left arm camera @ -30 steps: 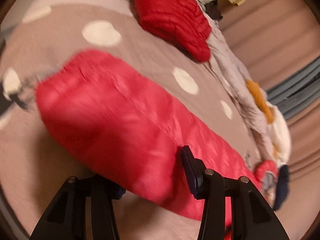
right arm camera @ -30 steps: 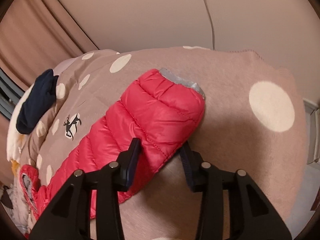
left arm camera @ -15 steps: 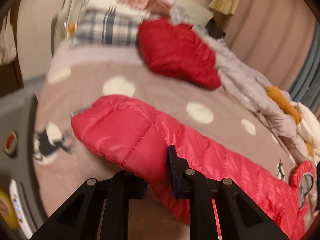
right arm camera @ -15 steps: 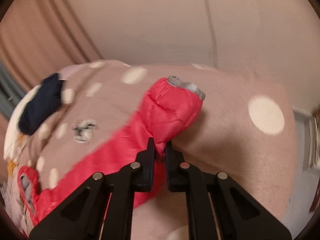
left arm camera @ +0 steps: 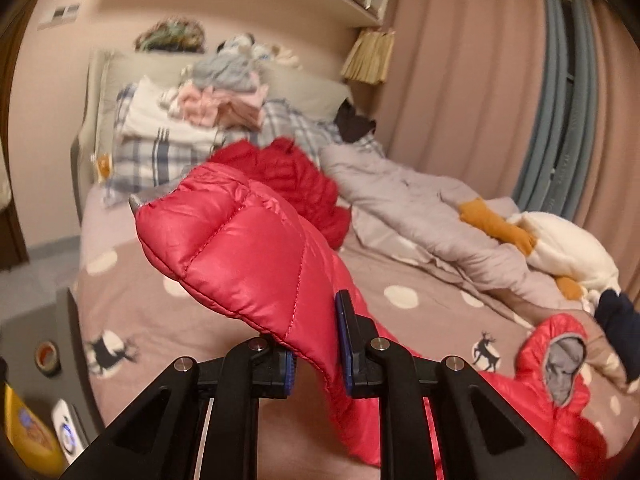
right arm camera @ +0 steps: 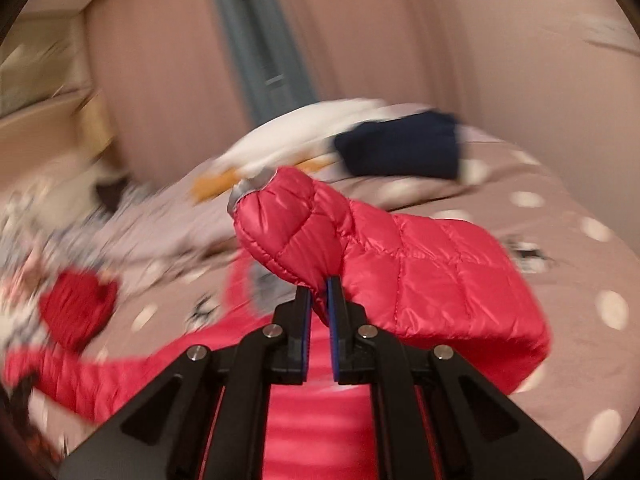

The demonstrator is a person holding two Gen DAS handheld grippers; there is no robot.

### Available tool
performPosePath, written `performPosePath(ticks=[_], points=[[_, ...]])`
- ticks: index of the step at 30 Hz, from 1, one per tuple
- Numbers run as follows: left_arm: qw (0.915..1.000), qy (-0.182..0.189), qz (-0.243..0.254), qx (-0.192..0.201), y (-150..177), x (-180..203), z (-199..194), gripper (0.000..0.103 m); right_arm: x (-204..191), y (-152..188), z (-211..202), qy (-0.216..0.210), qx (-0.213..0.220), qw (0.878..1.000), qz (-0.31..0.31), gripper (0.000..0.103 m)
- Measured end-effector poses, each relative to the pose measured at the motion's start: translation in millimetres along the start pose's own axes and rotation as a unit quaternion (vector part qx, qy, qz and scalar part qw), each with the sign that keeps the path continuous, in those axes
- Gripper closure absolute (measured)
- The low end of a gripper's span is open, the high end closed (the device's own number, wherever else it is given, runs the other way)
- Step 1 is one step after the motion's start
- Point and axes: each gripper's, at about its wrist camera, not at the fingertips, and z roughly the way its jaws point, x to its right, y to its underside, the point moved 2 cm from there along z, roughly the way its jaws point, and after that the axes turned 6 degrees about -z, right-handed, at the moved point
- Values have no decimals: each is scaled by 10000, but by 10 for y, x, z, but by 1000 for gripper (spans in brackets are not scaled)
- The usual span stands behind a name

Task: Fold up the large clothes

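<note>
A red quilted puffer jacket (left arm camera: 248, 248) lies across a dotted brown bedspread (left arm camera: 160, 320). My left gripper (left arm camera: 316, 356) is shut on one sleeve near its grey-lined cuff and holds it up off the bed. The jacket's hood (left arm camera: 560, 364) with grey lining rests at the right. In the right wrist view my right gripper (right arm camera: 319, 312) is shut on the other sleeve (right arm camera: 304, 224), lifted and bent over the jacket's body (right arm camera: 440, 288). That view is blurred.
A second, darker red jacket (left arm camera: 292, 176) lies beyond, next to a grey garment (left arm camera: 420, 208). Plaid pillows and folded clothes (left arm camera: 180, 136) pile at the headboard. White, orange and navy items (left arm camera: 560, 248) sit by the curtain. The floor lies to the left of the bed's edge (left arm camera: 76, 328).
Both grippers closed on the sleeves and lifted them off the bed. The right one swung far sideways with its sleeve, rolling as it went; the left rose and tilted up.
</note>
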Motion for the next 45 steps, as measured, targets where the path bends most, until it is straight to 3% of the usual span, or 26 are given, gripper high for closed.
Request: performPosePath(ticks=[5,10,12,14,15,18,23,25,28,31,33,36,39,45], points=[[9995,-121,265,77,7,60,-26,86,-634,238,159,-476,-248,9960,-721,92],[9993,-247,271,15,33,46,-30,86,-749,335,327,-599,-585,9924,-901,87],[9993,-272,254,29,30,36,-40,86,-767,362,308,-647,-611,9917,-933,76],[9994,-256,242,14,26,43,-49,86,-811,415,247,-562,-570,9918,-992,46],[9995,-251,217,-13,25,34,-40,86,-770,409,222,-483,-487,9931,-956,44],[9991,-352,224,-57,28,52,-31,86,-654,354,191,-233,-396,9954,-838,47],[9986,-373,369,8,56,123,-54,86,-203,252,272,765,-298,9947,-611,48],[9983,-384,434,20,67,141,-58,86,93,228,362,1344,-348,9893,-442,48],[9979,-393,517,35,82,161,-65,86,448,253,484,1819,-566,9815,-198,50],[9977,-356,569,41,90,199,-77,86,785,379,658,2468,-913,9647,-81,54],[9973,-359,632,52,104,235,-80,86,974,583,841,2488,-1329,9593,112,56],[9965,-338,763,1,144,314,-84,86,1047,835,1007,2536,-1576,9544,50,59],[9959,-272,857,-37,180,391,-109,86,955,870,1002,2645,-1517,9522,-187,59],[9947,-55,1025,-13,245,583,-244,86,933,590,646,2382,-1062,9653,83,59]])
